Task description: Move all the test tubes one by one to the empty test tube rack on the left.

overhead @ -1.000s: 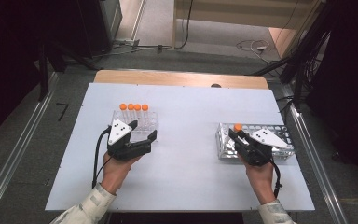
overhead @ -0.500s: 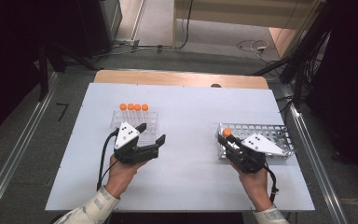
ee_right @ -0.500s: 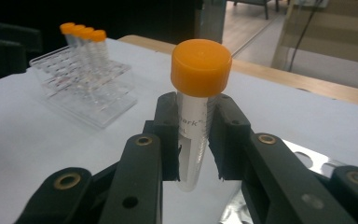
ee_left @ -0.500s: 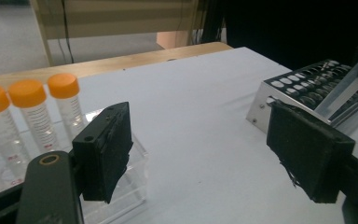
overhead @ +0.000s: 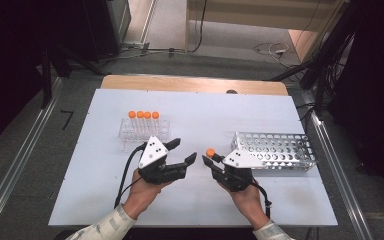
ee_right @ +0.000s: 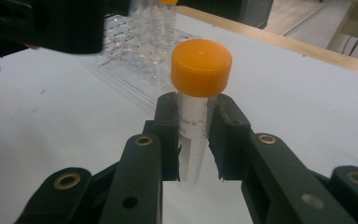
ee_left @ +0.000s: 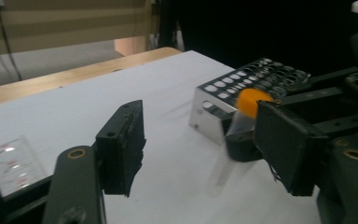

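Note:
My right gripper (overhead: 210, 160) is shut on a clear tube with an orange cap (overhead: 210, 152), held upright over the table's middle. In the right gripper view the tube (ee_right: 196, 122) stands between both jaws, its cap (ee_right: 201, 67) above them. My left gripper (overhead: 182, 151) is open and points right toward the tube, a short gap away. In the left gripper view its jaws spread wide (ee_left: 205, 149), and the capped tube (ee_left: 249, 105) sits just beyond the right jaw. A clear rack (overhead: 130, 134) behind the left gripper holds several orange-capped tubes (overhead: 144, 115).
A perforated metal rack (overhead: 280, 150) lies at the right, just behind my right hand; it also shows in the left gripper view as the metal rack (ee_left: 242, 81). The clear rack (ee_right: 135, 56) is blurred beyond the tube. A wooden strip (overhead: 190, 84) edges the far side.
My right gripper carried the tube left, away from the metal rack, to the table's middle. The left gripper left the clear rack, swung right and now faces the tube.

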`<action>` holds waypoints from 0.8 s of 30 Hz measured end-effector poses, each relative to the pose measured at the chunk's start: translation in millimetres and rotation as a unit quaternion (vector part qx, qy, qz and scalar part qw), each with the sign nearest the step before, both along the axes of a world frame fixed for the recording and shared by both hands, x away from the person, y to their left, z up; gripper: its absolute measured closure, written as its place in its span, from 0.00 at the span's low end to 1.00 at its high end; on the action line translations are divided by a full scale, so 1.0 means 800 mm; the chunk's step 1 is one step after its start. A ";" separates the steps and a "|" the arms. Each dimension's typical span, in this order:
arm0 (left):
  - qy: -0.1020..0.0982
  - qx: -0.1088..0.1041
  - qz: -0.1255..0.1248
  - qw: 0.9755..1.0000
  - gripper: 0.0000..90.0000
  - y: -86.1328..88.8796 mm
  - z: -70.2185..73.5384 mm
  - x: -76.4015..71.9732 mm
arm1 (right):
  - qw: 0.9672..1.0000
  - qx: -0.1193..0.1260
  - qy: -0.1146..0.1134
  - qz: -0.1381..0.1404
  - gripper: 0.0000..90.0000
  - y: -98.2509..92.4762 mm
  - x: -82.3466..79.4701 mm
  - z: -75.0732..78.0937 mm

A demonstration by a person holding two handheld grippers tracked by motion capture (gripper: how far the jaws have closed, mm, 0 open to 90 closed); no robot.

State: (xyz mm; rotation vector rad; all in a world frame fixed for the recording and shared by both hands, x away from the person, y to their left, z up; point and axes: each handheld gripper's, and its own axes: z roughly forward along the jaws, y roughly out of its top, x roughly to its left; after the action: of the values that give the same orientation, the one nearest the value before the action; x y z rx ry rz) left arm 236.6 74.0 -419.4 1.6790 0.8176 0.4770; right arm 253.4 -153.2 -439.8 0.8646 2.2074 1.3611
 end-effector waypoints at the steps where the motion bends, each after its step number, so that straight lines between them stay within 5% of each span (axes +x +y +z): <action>1: 0.000 0.001 -0.007 1.000 0.40 -0.004 0.000 -0.001 | 1.000 -0.002 0.001 0.004 0.80 0.004 0.000 -0.001; 15: -0.004 0.028 -0.030 0.999 0.73 -0.026 -0.012 -0.001 | 1.000 -0.006 0.006 0.029 0.80 0.029 -0.006 -0.004; 24: -0.007 0.027 -0.027 0.999 0.77 -0.023 -0.011 -0.001 | 0.999 -0.005 0.011 0.032 0.75 0.028 -0.006 -0.004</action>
State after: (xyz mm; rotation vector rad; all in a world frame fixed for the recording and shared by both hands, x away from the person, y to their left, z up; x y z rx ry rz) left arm 236.0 55.8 -427.9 1.7425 0.7532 0.4763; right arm 248.6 -130.6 -442.7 0.8152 2.2744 1.3743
